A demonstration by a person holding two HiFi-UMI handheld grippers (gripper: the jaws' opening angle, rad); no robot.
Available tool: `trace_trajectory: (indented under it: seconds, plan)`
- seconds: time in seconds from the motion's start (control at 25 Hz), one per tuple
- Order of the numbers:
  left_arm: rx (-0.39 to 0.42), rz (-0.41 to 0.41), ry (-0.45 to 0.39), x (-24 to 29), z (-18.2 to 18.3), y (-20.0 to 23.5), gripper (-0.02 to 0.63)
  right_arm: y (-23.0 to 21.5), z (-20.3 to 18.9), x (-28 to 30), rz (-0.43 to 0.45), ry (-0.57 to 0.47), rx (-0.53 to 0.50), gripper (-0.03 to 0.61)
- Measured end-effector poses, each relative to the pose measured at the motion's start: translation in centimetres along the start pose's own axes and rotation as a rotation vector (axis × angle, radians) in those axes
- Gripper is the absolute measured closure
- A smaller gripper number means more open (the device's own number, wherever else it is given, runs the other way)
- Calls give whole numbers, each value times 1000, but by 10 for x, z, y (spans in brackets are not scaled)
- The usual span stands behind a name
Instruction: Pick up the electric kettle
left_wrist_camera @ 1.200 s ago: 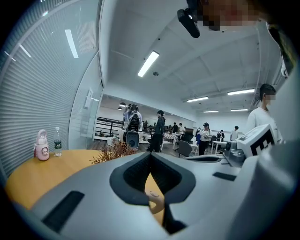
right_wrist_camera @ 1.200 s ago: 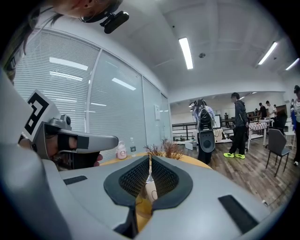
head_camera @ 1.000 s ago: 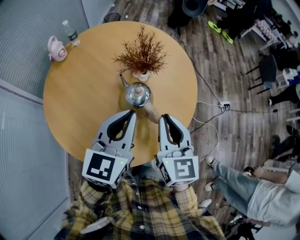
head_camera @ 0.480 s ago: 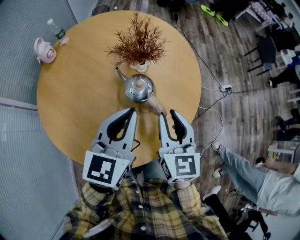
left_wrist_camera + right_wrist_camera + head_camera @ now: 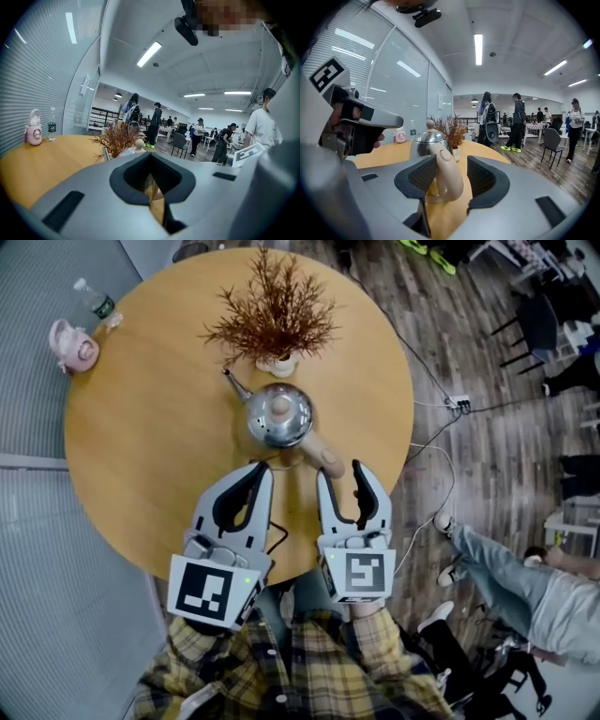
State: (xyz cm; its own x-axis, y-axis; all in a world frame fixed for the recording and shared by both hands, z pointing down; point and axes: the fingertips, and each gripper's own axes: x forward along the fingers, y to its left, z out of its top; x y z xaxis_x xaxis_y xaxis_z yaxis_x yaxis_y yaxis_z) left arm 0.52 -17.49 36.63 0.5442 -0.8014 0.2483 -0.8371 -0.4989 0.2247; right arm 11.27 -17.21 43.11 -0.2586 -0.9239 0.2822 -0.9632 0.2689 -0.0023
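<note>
The steel electric kettle [image 5: 277,414] stands mid-table on the round wooden table [image 5: 141,446], spout to the upper left and beige handle [image 5: 321,454] pointing toward me. My right gripper [image 5: 341,472] has just been opening and stands open. In the right gripper view the handle [image 5: 446,174] lies between the pads, close beside the left pad [image 5: 423,174], with the kettle [image 5: 425,139] just behind. My left gripper [image 5: 255,471] hovers left of the handle, shut and empty. In the left gripper view only the kettle's knob [image 5: 138,143] shows above the left gripper [image 5: 151,155].
A dried plant in a white vase [image 5: 274,326] stands right behind the kettle. A pink bottle [image 5: 71,343] and a water bottle [image 5: 94,304] sit at the table's far left edge. Cables and a power strip [image 5: 457,402] lie on the floor at right, near a seated person's legs [image 5: 497,568].
The right gripper's jaws went from shut to open, and the kettle handle now sits between them. Both grippers have sunk toward the table, closer to the kettle.
</note>
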Motion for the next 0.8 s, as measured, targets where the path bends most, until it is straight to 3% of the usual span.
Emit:
trace_trajectory:
  seconds: [0.24,0.8]
  plan:
    - [2,8,-5,3,-14,10,612,0,-25,14,-44,-3,-61,371]
    - [-21,53,27,3,-42,33,612,-26,-43,44,-231,-73,-18,373]
